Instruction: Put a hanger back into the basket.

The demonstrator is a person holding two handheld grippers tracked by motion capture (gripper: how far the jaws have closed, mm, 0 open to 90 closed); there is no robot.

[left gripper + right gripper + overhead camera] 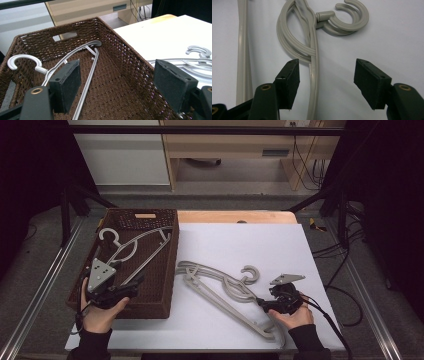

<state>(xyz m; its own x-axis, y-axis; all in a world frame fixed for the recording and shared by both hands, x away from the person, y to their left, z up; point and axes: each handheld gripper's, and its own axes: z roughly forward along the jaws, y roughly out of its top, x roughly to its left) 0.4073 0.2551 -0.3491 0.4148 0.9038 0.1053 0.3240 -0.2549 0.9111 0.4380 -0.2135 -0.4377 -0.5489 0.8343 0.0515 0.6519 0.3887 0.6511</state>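
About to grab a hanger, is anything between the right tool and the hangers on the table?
Nothing visible. The right tool stands open straddling one arm of the stacked hangers, with bare white table around.

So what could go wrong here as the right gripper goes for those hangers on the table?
The grey hangers lie stacked and interlocked, hooks overlapping, so the right gripper, open astride one arm, may lift two together or drag the pile across the white sheet. That arm sits close to one pad, so the grip could land off-centre and slip. The left gripper hangs open over the basket, where a hanger already inside might snag the next.
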